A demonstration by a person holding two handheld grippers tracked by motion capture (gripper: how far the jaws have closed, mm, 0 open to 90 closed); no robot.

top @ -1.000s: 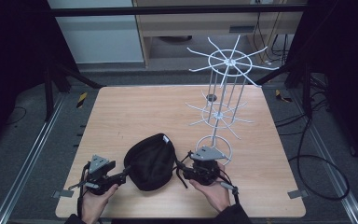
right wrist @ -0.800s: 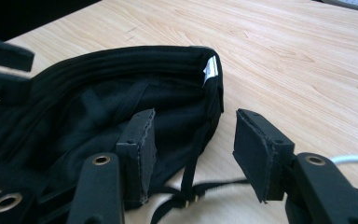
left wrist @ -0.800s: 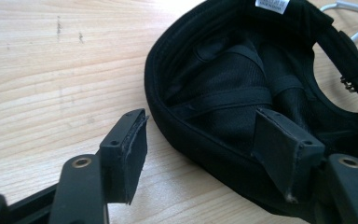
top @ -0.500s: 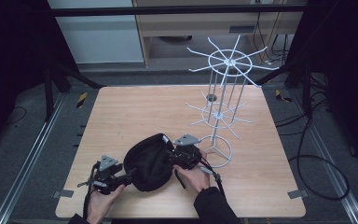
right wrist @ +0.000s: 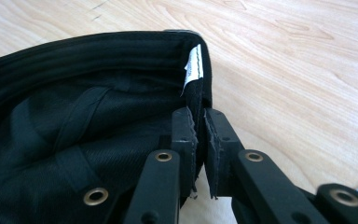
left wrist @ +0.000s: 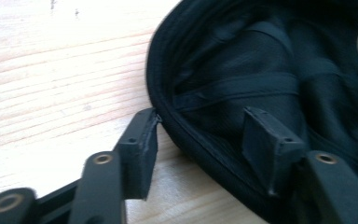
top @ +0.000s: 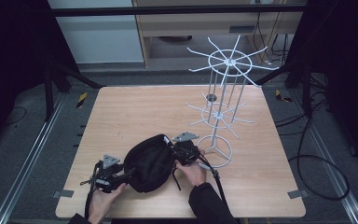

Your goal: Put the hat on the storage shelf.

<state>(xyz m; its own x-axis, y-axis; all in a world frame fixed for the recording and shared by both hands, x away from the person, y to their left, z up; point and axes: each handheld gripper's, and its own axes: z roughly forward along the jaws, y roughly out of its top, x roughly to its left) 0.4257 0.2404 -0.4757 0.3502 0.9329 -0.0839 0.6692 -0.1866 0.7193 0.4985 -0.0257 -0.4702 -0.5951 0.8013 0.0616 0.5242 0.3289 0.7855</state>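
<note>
Black cap (top: 148, 162): lies crown-up-ish, open side twd me, on the table (top: 135, 112) near its front edge, a bit left of centre.

Near: my left hand (top: 103, 199) at front edge, holding left gripper (top: 127, 174) against cap's left rim. In left gripper view (left wrist: 200, 135) the jaws stand wide apart, straddling the rim: one pad (left wrist: 142, 140) outside on the wood, touching the edge; other pad (left wrist: 268, 140) inside over the black lining. Not clamped.

My right hand (top: 193, 171) just right of cap, sleeve coming in from front edge. Right gripper (top: 176, 151), w/ grey plate on top, meets cap's right rim. In right gripper view (right wrist: 200, 135) jaws nearly together, pinching the rim fabric betw. pads; narrow gap filled by the band. White label (right wrist: 193, 65) sewn inside the rim just beyond the pinch. Seam tapes cross the lining (right wrist: 74, 140).

Mid: white wire rack (top: 223, 102), upright, ring base (top: 214, 151) just beside right gripper, twd table's right side. Whether base touches gripper: can't tell. Two tiers of radiating arms, upper wider.

Far: back half of table bare wood. Beyond back edge, pale cabinet (top: 98, 32).
</note>
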